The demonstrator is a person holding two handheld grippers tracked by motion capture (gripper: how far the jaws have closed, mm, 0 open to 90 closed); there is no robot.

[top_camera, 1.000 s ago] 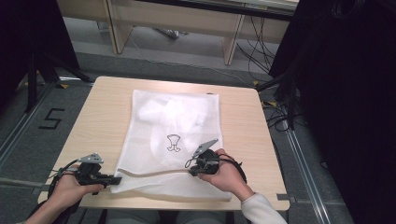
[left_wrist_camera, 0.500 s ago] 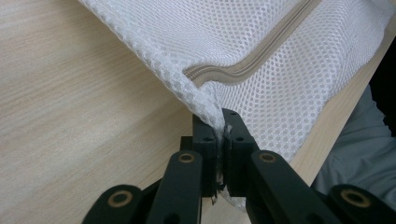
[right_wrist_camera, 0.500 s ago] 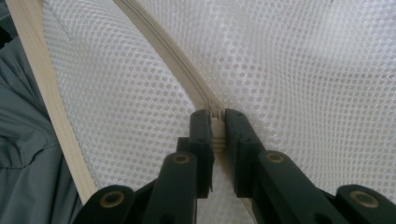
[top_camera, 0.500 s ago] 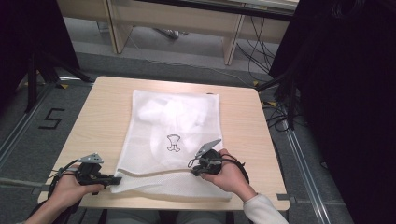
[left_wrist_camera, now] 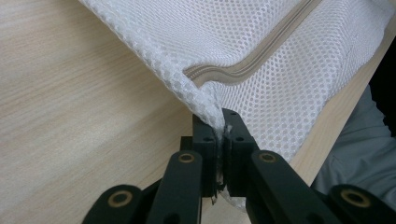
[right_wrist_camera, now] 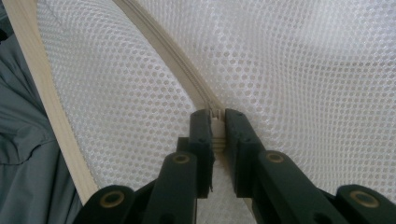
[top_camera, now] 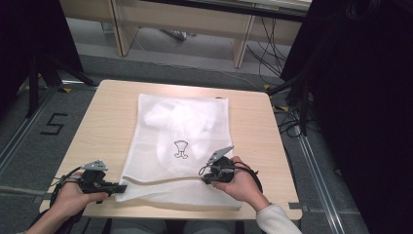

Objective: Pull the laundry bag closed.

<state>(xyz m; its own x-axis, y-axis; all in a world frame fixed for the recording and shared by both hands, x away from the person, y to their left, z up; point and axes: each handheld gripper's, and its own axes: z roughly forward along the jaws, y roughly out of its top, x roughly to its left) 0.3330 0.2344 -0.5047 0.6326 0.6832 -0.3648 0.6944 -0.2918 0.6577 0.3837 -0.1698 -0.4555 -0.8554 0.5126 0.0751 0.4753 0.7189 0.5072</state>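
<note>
While lying flat on the table [top_camera: 107,122], the white mesh laundry bag [top_camera: 182,131] has its beige zipper [top_camera: 160,181] pinched by both clamped tools: left gripper [top_camera: 119,187] on the corner mesh, right gripper [top_camera: 201,171] on the zipper pull [right_wrist_camera: 215,114].

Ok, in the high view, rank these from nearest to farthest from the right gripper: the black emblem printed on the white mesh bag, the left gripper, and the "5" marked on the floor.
From the right gripper, at the bag's near right:
1. Black emblem printed on the white mesh bag, just up and left.
2. Left gripper, at the bag's near-left corner.
3. Black "5" floor marking, beyond the table's left edge.

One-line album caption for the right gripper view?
Right tool shut on the zipper of a white mesh bag.
</note>
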